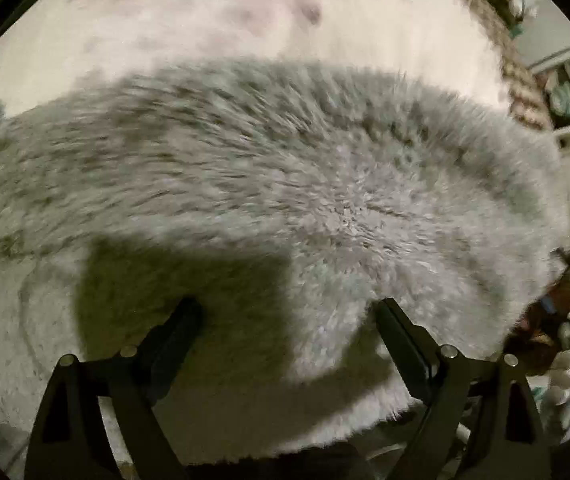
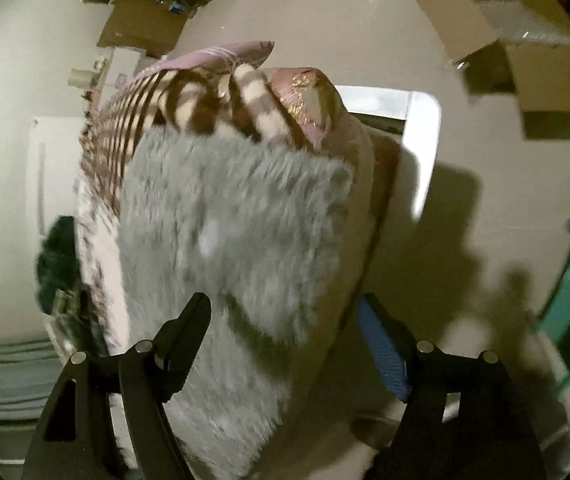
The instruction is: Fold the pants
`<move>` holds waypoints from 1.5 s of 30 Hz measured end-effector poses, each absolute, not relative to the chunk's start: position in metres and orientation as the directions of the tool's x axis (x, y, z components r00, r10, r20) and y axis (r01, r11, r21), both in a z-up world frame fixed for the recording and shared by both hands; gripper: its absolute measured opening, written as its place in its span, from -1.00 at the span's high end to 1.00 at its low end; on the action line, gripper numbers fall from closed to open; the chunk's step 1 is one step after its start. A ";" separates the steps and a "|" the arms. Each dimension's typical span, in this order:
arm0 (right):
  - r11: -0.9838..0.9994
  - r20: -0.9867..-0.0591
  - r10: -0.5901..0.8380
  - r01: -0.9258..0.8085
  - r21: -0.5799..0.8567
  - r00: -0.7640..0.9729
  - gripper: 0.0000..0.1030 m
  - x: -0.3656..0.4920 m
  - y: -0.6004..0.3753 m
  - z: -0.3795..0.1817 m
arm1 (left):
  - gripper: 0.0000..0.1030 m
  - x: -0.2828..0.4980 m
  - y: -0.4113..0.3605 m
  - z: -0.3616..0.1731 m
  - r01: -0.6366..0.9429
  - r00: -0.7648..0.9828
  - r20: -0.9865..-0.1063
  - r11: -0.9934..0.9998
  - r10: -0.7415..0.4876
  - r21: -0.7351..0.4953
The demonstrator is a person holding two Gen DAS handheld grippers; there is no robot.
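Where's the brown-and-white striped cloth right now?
In the right wrist view, the brown-and-white striped cloth lies upper centre, at the far end of the fluffy grey pants, beside a pink cushion.

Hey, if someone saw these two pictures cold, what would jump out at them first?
The fluffy grey pants fill the middle of both views, spread over a pale patterned bedcover. In the right wrist view, a brown-and-cream striped cloth lies bunched beyond them. Both the left gripper and right gripper stand open over the fleece.
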State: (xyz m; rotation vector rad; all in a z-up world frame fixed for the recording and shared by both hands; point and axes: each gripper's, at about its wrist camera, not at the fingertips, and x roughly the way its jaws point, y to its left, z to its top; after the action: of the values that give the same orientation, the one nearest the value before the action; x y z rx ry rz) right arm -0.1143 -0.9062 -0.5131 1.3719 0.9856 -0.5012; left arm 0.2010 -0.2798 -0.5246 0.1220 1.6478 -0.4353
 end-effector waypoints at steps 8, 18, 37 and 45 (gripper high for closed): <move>0.175 -0.677 0.177 0.654 0.736 0.714 0.28 -0.114 -0.908 -0.495 | -1.00 0.213 -0.300 -0.539 0.289 -0.149 -0.981 0.944 -0.121 -0.160; 0.152 -0.724 0.218 0.710 0.688 0.655 -0.03 -0.122 -0.925 -0.538 | -1.00 0.239 -0.312 -0.549 0.260 -0.182 -0.980 0.957 -0.085 -0.131; 0.434 -0.668 0.187 0.549 0.714 0.721 0.63 -0.038 -0.855 -0.460 | -1.00 0.250 -0.298 -0.546 0.197 -0.116 -0.984 0.967 -0.138 -0.159; 0.608 -0.632 0.258 0.386 0.694 0.731 0.64 0.025 -0.748 -0.373 | -1.00 0.249 -0.229 -0.475 0.108 0.076 -0.972 0.971 -0.221 -0.213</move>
State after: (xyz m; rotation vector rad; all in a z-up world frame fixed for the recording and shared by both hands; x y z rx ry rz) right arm 0.0254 -0.7483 -0.3726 0.9399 0.7773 -0.0828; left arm 0.2494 -0.2289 -0.4753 -0.0932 1.4750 -0.2472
